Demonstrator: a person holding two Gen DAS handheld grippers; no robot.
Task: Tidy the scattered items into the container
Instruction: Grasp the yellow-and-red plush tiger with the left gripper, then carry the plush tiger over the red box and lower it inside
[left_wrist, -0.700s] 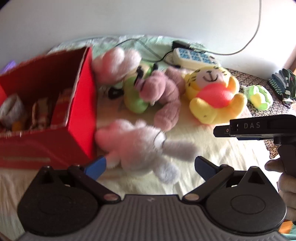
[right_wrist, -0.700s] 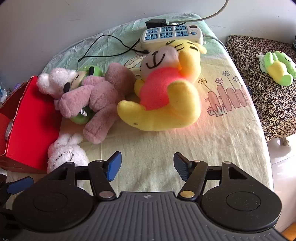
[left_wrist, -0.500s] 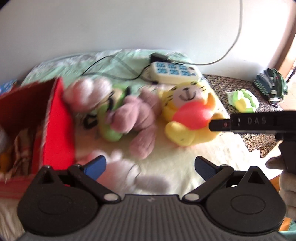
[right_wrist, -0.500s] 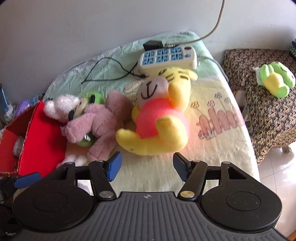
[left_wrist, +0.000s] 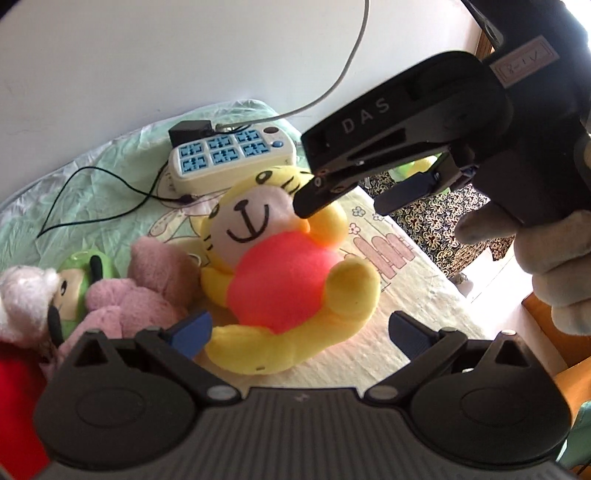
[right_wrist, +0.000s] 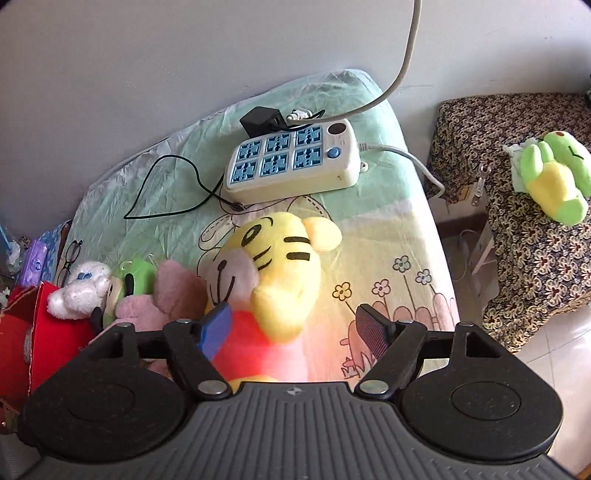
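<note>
- Hovering over the bedsheet (right_wrist: 388, 229), the right gripper (right_wrist: 295, 328) had its jaws spread apart with nothing clamped, and the yellow tiger plush (right_wrist: 273, 273) lay straight ahead at twelve o'clock, its red belly already between the blue pads.
- From the left wrist view, the left gripper (left_wrist: 299, 330) was also parted and empty, with the same tiger (left_wrist: 284, 273) at twelve o'clock, just beyond its tips.
- The tiger's long axis ran from head at one o'clock to feet at seven in the left view; I judged the right claw the nearer one, hanging above the head (left_wrist: 343, 192).
- The red box (right_wrist: 33, 332) sat at nine o'clock, well to the left, so any carry would go that way.
- A pink plush (right_wrist: 162, 299), a green plush (right_wrist: 129, 280) and a white plush (right_wrist: 79, 291) lay touching one another between tiger and box, likely in the way of a low drag.
- A power strip (right_wrist: 295, 162) with a black cable (right_wrist: 166, 192) rested at twelve o'clock beyond, apart from the tiger.
- A green frog toy (right_wrist: 554, 177) lay on the patterned stool (right_wrist: 517, 240) at two o'clock.
</note>
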